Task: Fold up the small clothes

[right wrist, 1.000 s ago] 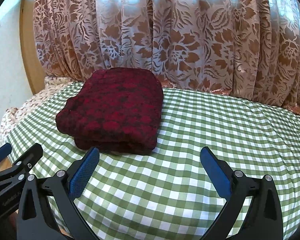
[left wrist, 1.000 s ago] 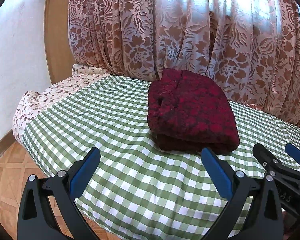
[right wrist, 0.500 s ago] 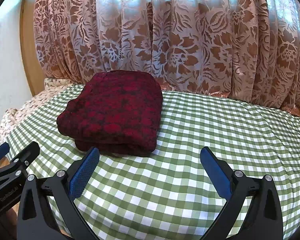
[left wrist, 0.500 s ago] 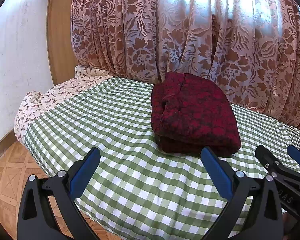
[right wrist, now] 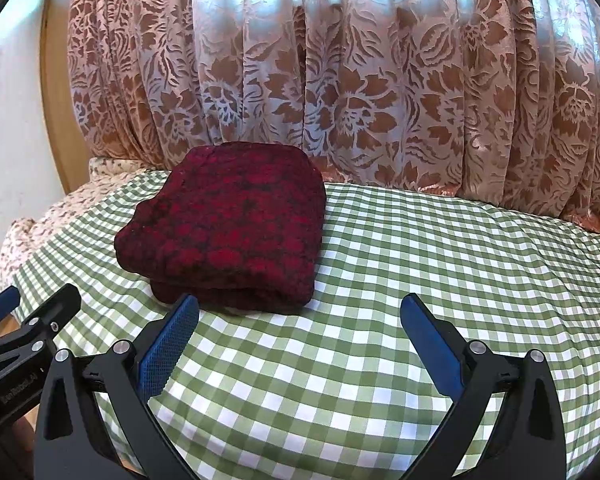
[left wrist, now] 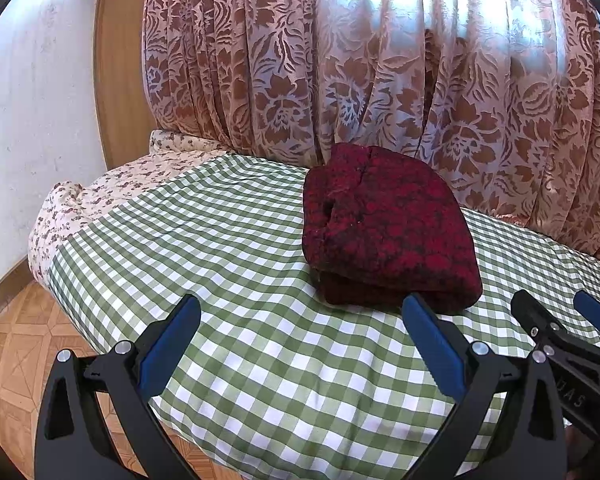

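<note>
A dark red patterned garment [left wrist: 388,228] lies folded into a thick square on the green checked bed cover [left wrist: 220,248]. It also shows in the right wrist view [right wrist: 232,228], left of centre. My left gripper [left wrist: 300,312] is open and empty, held above the cover in front of and left of the garment. My right gripper [right wrist: 296,312] is open and empty, in front of the garment's near right corner. Each gripper shows at the edge of the other's view: the right one [left wrist: 564,320] and the left one [right wrist: 32,304].
A floral brown curtain [right wrist: 340,80] hangs right behind the bed. A floral sheet [left wrist: 100,196] shows at the bed's left end, by a white wall [left wrist: 32,120]. Wooden parquet floor [left wrist: 12,368] lies at the lower left.
Both grippers have drawn back a little from the bed, so the folded garment looks slightly farther and higher in both views. The garment has not moved. Both jaws stay open.
</note>
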`<state>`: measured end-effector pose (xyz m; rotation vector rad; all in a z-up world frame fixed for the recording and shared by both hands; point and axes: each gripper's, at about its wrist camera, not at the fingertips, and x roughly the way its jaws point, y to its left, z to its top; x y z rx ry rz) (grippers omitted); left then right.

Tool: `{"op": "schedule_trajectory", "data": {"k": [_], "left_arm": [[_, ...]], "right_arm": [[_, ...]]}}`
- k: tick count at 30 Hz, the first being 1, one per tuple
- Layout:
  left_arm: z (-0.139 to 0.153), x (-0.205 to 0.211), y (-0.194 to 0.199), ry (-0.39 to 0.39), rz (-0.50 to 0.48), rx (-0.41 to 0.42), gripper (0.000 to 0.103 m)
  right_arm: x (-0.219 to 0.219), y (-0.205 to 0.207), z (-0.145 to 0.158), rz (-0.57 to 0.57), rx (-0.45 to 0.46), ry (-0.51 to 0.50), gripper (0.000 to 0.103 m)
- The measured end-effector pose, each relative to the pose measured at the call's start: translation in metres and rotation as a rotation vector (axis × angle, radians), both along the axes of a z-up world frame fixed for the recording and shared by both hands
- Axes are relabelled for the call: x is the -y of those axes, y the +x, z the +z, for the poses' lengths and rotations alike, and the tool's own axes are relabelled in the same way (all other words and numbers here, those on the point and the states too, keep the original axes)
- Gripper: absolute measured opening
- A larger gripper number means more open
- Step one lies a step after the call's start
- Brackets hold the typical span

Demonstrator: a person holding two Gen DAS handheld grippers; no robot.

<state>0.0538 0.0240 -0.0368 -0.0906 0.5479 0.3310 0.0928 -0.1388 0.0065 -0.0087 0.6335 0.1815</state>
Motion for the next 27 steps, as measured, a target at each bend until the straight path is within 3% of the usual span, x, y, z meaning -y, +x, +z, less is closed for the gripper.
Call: {"op": "schedule_trajectory", "data": {"k": [15, 27], "left_arm": [[0.0020, -0.0004, -0.0033, 0.006, -0.007, 0.017, 0.100], [-0.0067, -0.0020, 0.0019, -0.014, 0.004, -0.015, 0.101]], "right_arm": [[-0.0004, -0.0005, -0.0023, 0.006, -0.004, 0.003, 0.100], [-0.0004, 0.0009, -0.0064, -0.001, -0.008, 0.005, 0.100]]}}
